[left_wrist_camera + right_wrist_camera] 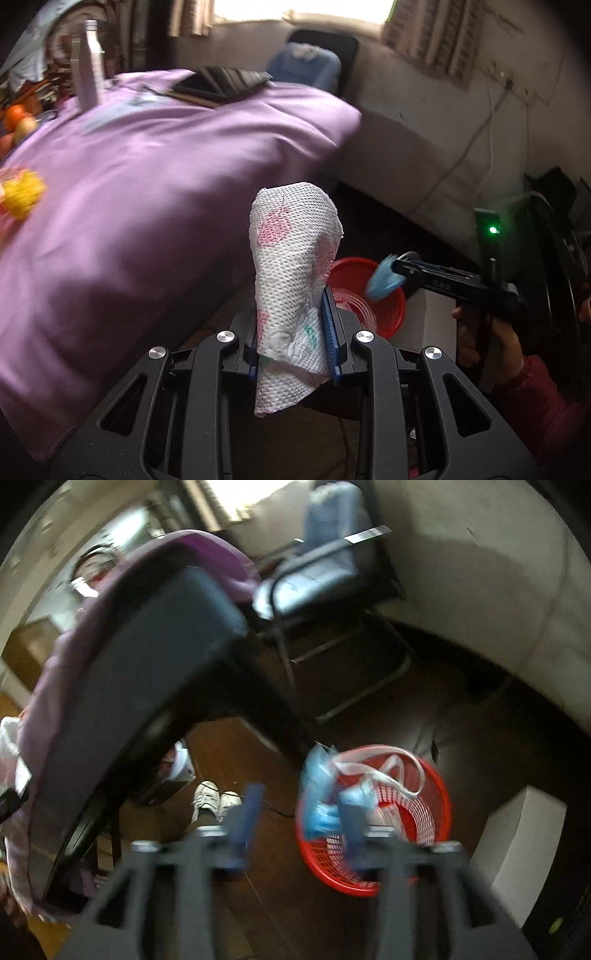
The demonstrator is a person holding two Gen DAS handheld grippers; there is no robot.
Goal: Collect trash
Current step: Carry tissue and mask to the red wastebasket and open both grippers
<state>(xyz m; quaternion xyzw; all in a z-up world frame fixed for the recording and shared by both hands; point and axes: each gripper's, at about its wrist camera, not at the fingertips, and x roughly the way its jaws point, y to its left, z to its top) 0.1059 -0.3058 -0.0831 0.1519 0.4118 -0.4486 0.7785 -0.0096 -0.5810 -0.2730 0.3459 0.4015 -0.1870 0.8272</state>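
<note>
Two left fingers (334, 325) pinch paper towel (291, 280) above red basket (384, 310).

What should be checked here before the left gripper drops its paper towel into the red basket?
1. Paper towel clamped between the left gripper fingers: ok.
2. Red basket in sight ahead of the towel: ok.
3. Towel directly over the basket mouth: cannot tell; the basket lies beyond and to the right.
4. Right gripper fingers apart: ok.
5. Blue face mask clear of the right gripper: not ok; it hangs at one finger above the basket.
6. Room left in the basket: ok; its mesh wall shows inside.
</note>
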